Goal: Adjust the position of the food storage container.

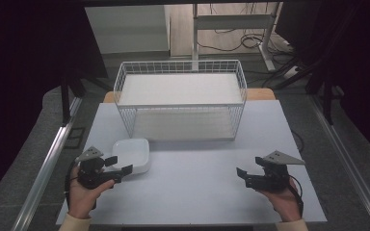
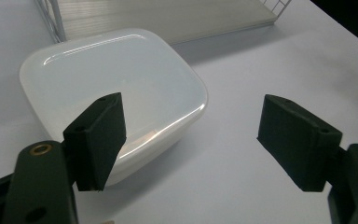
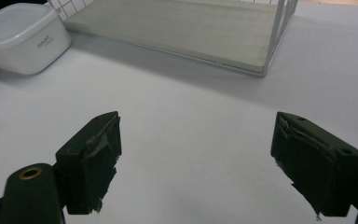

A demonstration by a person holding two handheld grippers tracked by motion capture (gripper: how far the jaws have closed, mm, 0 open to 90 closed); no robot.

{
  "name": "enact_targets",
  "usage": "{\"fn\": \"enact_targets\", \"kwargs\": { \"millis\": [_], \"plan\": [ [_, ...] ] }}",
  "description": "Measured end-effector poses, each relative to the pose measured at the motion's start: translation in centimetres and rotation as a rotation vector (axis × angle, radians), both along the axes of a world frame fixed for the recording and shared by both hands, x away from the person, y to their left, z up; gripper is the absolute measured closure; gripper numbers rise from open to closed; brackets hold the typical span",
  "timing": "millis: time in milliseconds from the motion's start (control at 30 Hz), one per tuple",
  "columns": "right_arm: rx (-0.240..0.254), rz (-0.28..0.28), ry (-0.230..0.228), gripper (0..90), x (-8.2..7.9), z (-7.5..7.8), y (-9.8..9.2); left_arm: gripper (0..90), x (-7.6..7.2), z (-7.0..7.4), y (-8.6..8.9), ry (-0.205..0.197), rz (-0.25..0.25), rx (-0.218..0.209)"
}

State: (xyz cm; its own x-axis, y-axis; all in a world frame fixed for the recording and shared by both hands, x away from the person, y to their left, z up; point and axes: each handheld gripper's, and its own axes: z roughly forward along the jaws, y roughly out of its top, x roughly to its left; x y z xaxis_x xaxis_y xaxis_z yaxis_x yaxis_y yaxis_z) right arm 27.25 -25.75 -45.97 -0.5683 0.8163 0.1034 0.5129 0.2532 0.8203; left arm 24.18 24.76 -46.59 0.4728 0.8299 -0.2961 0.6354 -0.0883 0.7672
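At the left of the table we have the white lidded plastic container, sitting flat just in front of the left end of the white wire basket and well apart from our right hand. We judge it light and stiff, a shallow rounded-square box that looks empty, though its contents are hidden under the lid. The lid is glossy and smooth, with soft rounded corners, so we expect it to be slippery under the pads; a pinch on the top alone would likely slide off. The better hold, in our view, is across two opposite side walls, low under the lid's rim, where the sides run straighter. It is wide, and we cannot say whether the jaws span it; if they do not, a corner or the rim edge is the fallback.

Our left gripper hangs right at the container's near corner, jaws spread as wide as they go. In the left gripper view one pad stands in front of the box's near edge and the other over bare table; neither presses on it, and nothing is held.

Our right gripper hovers over bare table at the right, jaws likewise fully apart and empty, pointing toward the container.
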Motion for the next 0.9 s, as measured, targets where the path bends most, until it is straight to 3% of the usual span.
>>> {"fn": "enact_targets", "kwargs": {
  "millis": [367,433,467,900],
  "plan": [
    [-0.009,-0.001,-0.005,18.8,-0.08,0.14,-0.43,22.6,-0.09,0.0,-0.05,0.0,-0.002,0.0],
    [-0.019,0.005,-0.005,19.3,-0.06,0.11,-0.32,22.6,-0.15,0.0,-0.06,0.005,-0.009,-0.009],
    [-0.021,0.006,-0.006,19.4,-0.07,0.1,-0.29,22.6,-0.25,0.08,-0.03,0.012,-0.023,-0.045],
    [-0.024,0.006,-0.01,20.2,-0.01,0.11,-0.81,22.8,-0.31,0.23,-0.14,0.003,-0.013,-0.013]
  ]
}}
